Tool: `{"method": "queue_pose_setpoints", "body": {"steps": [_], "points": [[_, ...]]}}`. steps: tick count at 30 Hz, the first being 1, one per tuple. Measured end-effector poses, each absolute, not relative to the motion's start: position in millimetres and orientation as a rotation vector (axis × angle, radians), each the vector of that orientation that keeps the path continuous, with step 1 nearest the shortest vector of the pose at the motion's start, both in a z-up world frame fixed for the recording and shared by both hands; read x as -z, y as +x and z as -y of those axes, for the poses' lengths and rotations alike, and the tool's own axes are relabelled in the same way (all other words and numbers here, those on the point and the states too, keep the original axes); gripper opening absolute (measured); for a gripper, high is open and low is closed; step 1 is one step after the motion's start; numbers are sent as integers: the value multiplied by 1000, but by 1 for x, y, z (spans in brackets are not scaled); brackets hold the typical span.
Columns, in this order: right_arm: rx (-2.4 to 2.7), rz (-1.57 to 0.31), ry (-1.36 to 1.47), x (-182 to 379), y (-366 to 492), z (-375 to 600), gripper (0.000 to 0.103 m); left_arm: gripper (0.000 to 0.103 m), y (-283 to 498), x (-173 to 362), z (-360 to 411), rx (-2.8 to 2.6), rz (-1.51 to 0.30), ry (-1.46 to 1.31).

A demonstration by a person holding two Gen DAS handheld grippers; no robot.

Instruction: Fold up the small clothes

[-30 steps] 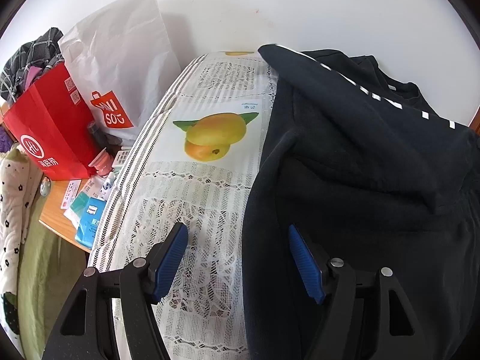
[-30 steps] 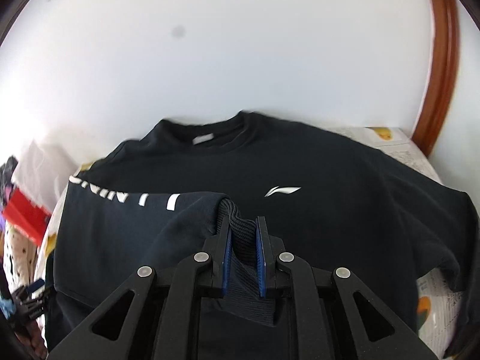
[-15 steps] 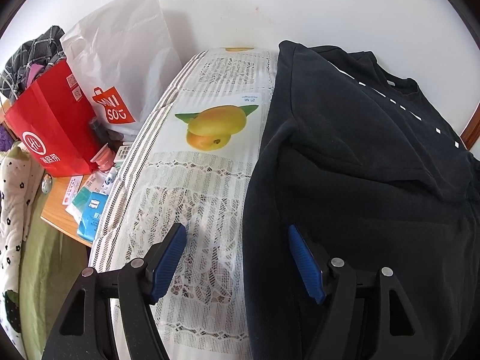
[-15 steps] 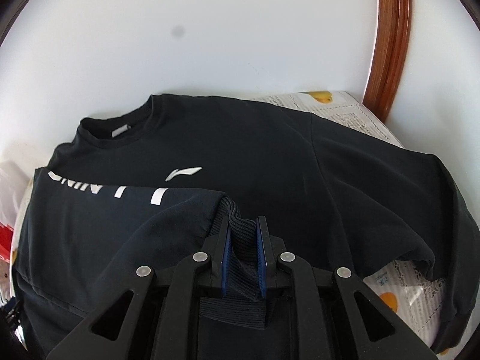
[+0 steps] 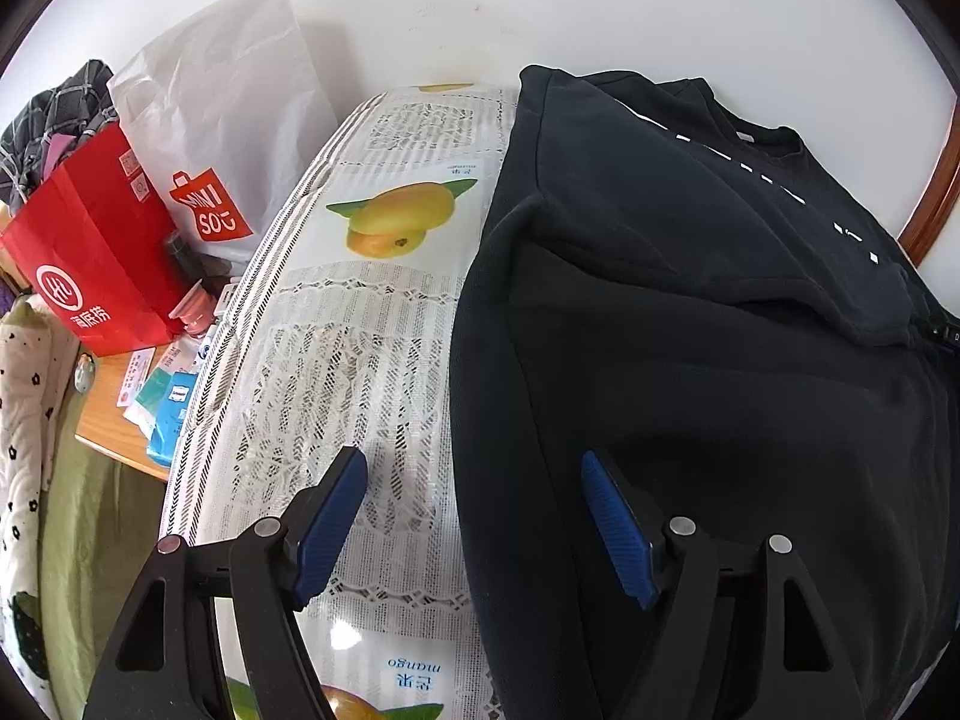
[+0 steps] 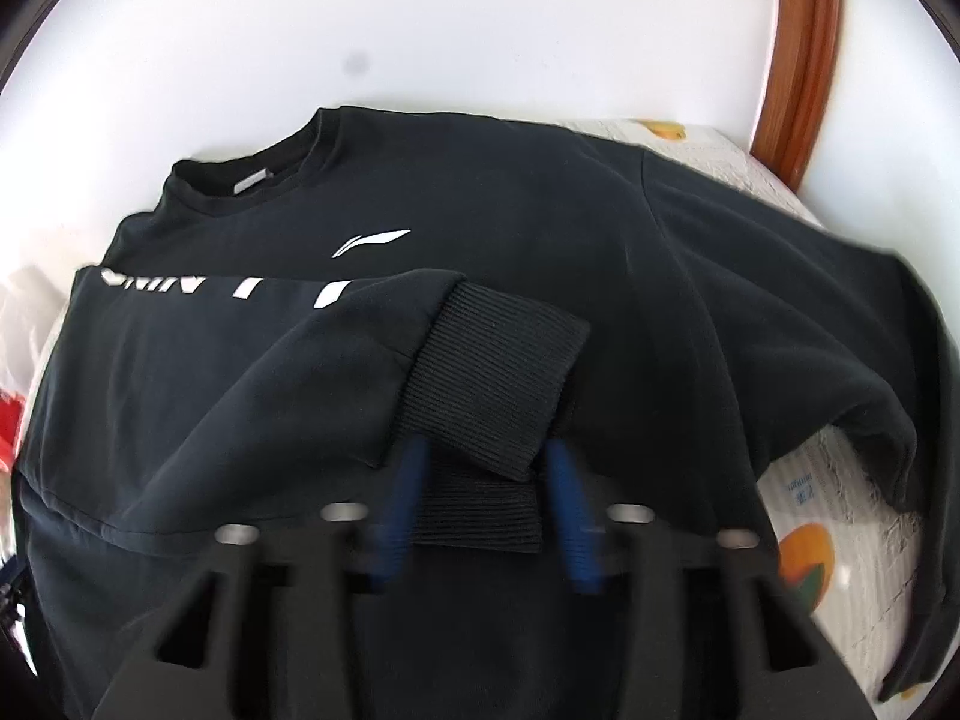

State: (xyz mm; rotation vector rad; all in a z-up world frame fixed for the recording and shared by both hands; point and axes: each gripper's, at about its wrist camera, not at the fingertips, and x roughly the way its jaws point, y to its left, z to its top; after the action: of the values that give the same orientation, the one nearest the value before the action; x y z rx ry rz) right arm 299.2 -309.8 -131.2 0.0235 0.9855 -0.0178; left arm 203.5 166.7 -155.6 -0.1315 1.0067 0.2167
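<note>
A black sweatshirt point(image 6: 600, 276) lies front-up across a mango-print tablecloth point(image 5: 360, 360) on the desk, its collar toward twelve o'clock. One sleeve is folded across the chest, and its ribbed cuff point(image 6: 498, 372) rests just beyond the right hand-held gripper point(image 6: 486, 480), whose blue pads stand apart either side of it; the blur makes contact hard to judge, but they appear to have let go. Half a second earlier those pads were clamped on the cuff. The left hand-held gripper point(image 5: 474, 480) hovers with jaws wide and opening, straddling the sweatshirt's edge at the garment's nine o'clock side, gripping nothing. A white swoosh-like logo point(image 6: 371, 242) marks the chest; the sleeve lettering is only partly legible. The tablecloth reads "mango". At ten o'clock, a white bag point(image 5: 228, 120) reads "MINISO" beside a red bag point(image 5: 96, 264).
</note>
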Motion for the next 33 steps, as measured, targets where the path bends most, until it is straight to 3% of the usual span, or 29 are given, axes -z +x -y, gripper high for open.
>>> {"method": "queue_pose_setpoints", "body": {"steps": [1,4,7,13,15,17,21,31,33], "points": [[27,-975,-15,128,299,309,10,73,203,156,-167,-218,-1007,-136],[-14,-937,63,108,292,327,8,74,203,155,-167,-224,-1011,-138],[9,-915,94,94,287,346,0,74,204,155,-168,-230,-1017,-135],[23,-981,86,102,289,354,4,74,201,154,-166,-231,-1023,-137],[-18,-961,81,103,283,345,11,74,199,154,-165,-229,-1026,-139],[-39,-953,61,108,280,335,26,74,196,154,-164,-220,-1028,-142],[5,-984,-4,129,279,324,27,74,186,153,-162,-201,-1031,-140],[99,-913,-67,96,204,352,28,74,151,150,-153,-158,-1034,-140],[126,-898,-52,90,181,371,33,74,142,147,-150,-157,-1024,-136]]}}
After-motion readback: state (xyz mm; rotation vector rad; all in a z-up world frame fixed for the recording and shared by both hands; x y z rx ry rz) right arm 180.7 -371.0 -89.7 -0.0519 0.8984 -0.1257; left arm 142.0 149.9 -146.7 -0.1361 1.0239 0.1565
